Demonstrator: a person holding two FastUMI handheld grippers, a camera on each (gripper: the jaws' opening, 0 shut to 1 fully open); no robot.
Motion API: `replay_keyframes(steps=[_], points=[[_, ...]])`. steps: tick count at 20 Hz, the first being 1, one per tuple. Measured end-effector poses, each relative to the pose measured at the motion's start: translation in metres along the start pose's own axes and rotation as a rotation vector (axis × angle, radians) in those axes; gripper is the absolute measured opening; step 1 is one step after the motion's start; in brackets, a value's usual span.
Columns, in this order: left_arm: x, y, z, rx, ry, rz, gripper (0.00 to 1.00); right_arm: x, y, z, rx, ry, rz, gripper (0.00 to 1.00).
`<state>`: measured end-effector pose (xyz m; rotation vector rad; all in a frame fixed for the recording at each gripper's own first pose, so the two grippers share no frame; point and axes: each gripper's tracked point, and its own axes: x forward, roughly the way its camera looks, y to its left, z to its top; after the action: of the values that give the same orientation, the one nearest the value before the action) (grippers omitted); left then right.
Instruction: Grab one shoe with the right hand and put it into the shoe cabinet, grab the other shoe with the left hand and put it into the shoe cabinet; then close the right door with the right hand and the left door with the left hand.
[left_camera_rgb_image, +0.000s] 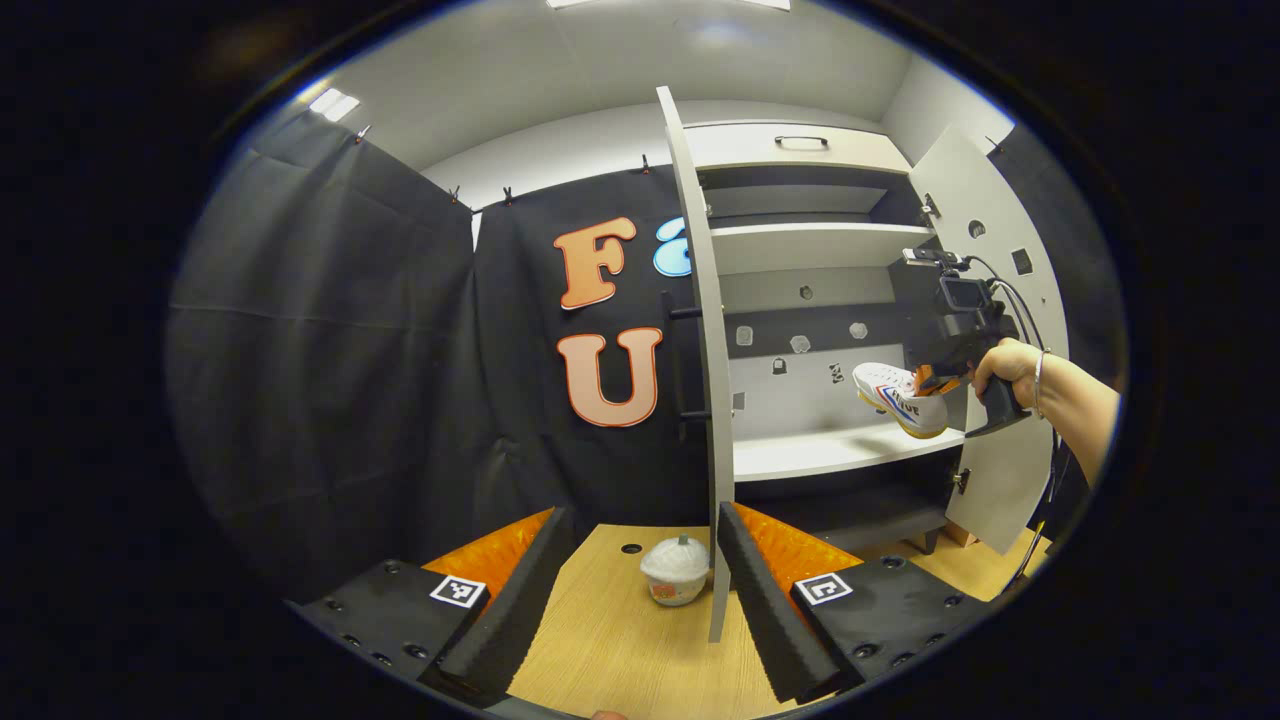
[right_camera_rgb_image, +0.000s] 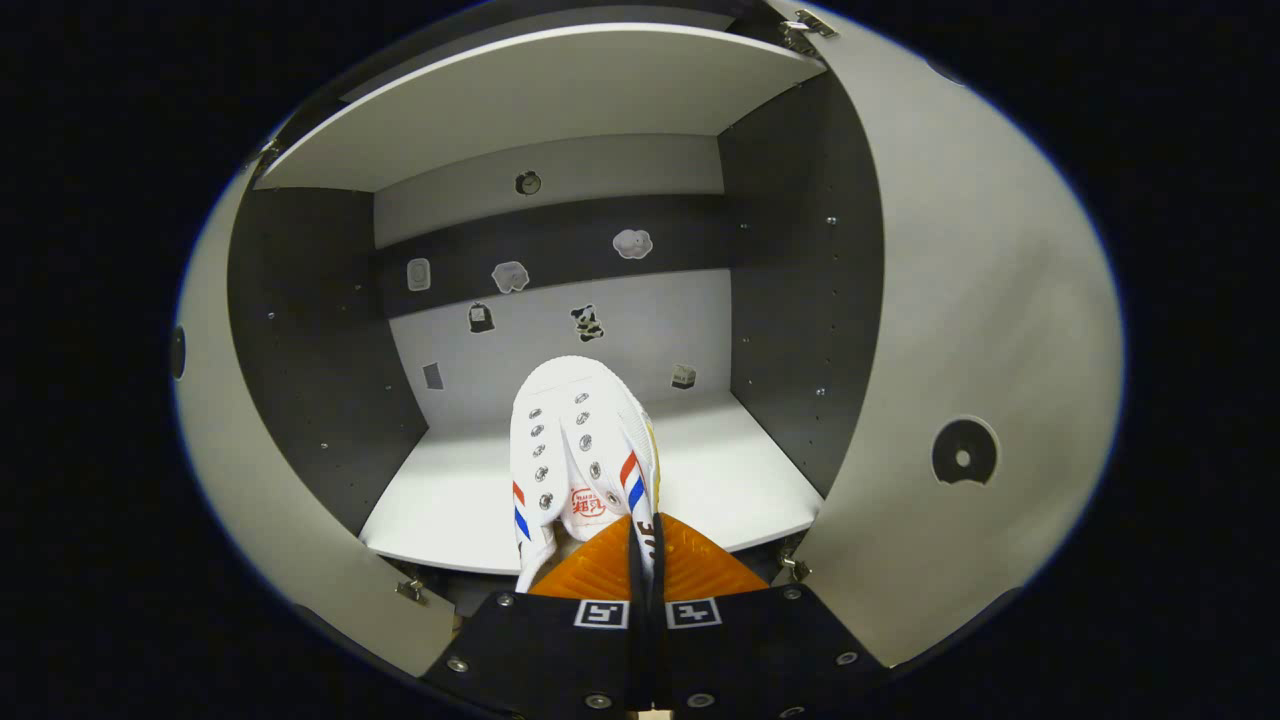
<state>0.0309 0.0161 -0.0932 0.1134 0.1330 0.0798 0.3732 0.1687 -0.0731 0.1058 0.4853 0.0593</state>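
A white shoe (right_camera_rgb_image: 578, 450) with red and blue stripes points toe-first into the shoe cabinet, over its lower shelf (right_camera_rgb_image: 720, 480). My right gripper (right_camera_rgb_image: 640, 530) is shut on the shoe's rear rim. In the left gripper view the same shoe (left_camera_rgb_image: 898, 398) sits just above the shelf's (left_camera_rgb_image: 820, 452) right end, held by the right gripper (left_camera_rgb_image: 935, 380) in a person's hand (left_camera_rgb_image: 1005, 365). Whether the sole touches the shelf I cannot tell. My left gripper (left_camera_rgb_image: 641, 512) is open over a wooden table (left_camera_rgb_image: 600, 640). A small white object (left_camera_rgb_image: 675, 570) beyond it may be the other shoe, end-on.
Both cabinet doors stand open. The left door (left_camera_rgb_image: 703, 350) is edge-on just ahead of my left gripper; the right door (left_camera_rgb_image: 995, 330) swings out behind the hand. In the right gripper view the left door (right_camera_rgb_image: 260, 500) and right door (right_camera_rgb_image: 960, 330) flank the opening. An upper shelf (right_camera_rgb_image: 560, 100) lies overhead.
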Motion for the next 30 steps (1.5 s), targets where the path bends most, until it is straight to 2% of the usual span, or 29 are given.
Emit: replay_keyframes(steps=[8,12,14,16,17,18,20,21,22,23,30], points=[[0.014,0.008,-0.015,0.018,0.038,0.081,0.96,0.114,-0.004,0.002,0.039,0.067,-0.029,0.00],[0.018,0.008,-0.013,0.028,0.042,0.097,0.96,0.135,-0.008,-0.007,0.039,0.089,-0.048,0.00],[0.019,0.006,-0.015,0.036,0.044,0.097,0.96,0.134,-0.007,-0.008,0.017,0.087,-0.048,0.04],[0.019,0.004,-0.016,0.033,0.047,0.088,0.96,0.124,-0.003,-0.005,-0.001,0.066,-0.033,0.17],[0.019,0.002,-0.016,0.031,0.048,0.081,0.96,0.119,-0.008,0.007,-0.013,0.016,-0.039,0.43],[0.018,0.000,-0.017,0.029,0.048,0.074,0.96,0.111,-0.007,0.017,-0.010,-0.018,-0.023,0.40],[0.014,-0.006,-0.016,0.024,0.044,0.054,0.96,0.084,-0.001,0.024,0.008,-0.043,0.024,0.59],[0.012,-0.009,-0.016,0.022,0.042,0.043,0.96,0.071,0.002,0.026,0.006,-0.061,0.039,0.81],[0.011,-0.014,-0.016,0.020,0.040,0.031,0.96,0.055,0.002,0.028,-0.006,-0.081,0.051,0.90],[0.009,-0.017,-0.016,0.019,0.039,0.018,0.96,0.040,0.003,0.029,-0.021,-0.102,0.063,0.95],[-0.013,-0.054,-0.045,-0.003,0.078,-0.104,0.96,-0.095,0.007,0.021,-0.041,-0.241,0.164,0.94]])
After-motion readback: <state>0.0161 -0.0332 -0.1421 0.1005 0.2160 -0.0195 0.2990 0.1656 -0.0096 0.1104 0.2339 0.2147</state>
